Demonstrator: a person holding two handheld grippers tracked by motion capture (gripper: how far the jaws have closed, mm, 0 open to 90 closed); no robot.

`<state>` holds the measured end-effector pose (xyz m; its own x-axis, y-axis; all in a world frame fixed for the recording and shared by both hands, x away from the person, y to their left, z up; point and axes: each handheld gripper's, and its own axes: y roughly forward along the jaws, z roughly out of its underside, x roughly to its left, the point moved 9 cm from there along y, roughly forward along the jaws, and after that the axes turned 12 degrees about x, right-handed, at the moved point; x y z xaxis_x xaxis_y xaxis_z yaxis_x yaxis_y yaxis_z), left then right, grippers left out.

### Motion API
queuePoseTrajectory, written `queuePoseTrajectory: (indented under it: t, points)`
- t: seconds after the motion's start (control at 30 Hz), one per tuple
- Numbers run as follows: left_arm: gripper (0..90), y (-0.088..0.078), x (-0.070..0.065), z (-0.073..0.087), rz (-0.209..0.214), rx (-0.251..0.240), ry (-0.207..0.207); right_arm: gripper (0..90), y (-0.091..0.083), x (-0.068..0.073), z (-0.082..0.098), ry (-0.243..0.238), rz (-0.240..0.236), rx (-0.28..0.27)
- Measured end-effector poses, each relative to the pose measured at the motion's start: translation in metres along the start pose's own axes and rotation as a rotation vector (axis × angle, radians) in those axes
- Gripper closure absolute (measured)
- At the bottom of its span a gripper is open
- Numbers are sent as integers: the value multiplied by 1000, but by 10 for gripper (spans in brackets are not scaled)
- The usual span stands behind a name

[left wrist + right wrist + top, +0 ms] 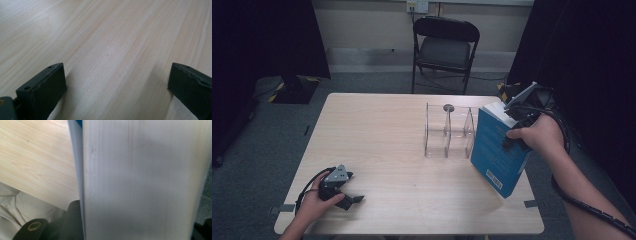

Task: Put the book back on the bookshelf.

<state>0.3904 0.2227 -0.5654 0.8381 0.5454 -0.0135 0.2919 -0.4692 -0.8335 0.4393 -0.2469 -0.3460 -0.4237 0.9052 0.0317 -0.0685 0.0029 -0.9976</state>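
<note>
Right tool [523, 112] clenched on the top edge of the blue book [498, 152], held tilted at right of frame with its lower corner near the surface [377, 150], likely for slotting into the clear rack [449, 131] beside it; left tool [346, 196] released, resting at lower left.

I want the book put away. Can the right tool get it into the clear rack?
Probably yes. The right tool grips the blue book just beside the clear rack, whose slots look empty.

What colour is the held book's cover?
Blue, clearest in the high view: book.
</note>
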Motion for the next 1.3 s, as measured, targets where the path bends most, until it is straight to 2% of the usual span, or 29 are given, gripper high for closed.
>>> queuePoseTrajectory:
  t: [0.2, 0.43, 0.8, 1.07, 1.3]
  points:
    - [10, 0, 0, 0, 0, 0, 0, 618, 0, -5, -3, 21, -1, 7]
    - [9, 0, 0, 0, 0, 0, -1, 619, 0, -8, -11, 62, -10, -25]
    - [7, 0, 0, 0, -7, 3, 2, 619, -3, -12, -25, 104, -21, -42]
    - [4, 0, 0, 0, 0, 2, 5, 618, -6, -13, -32, 116, -11, -31]
    - [2, 0, 0, 0, 0, 3, 5, 619, -6, -15, -40, 136, -21, -48]
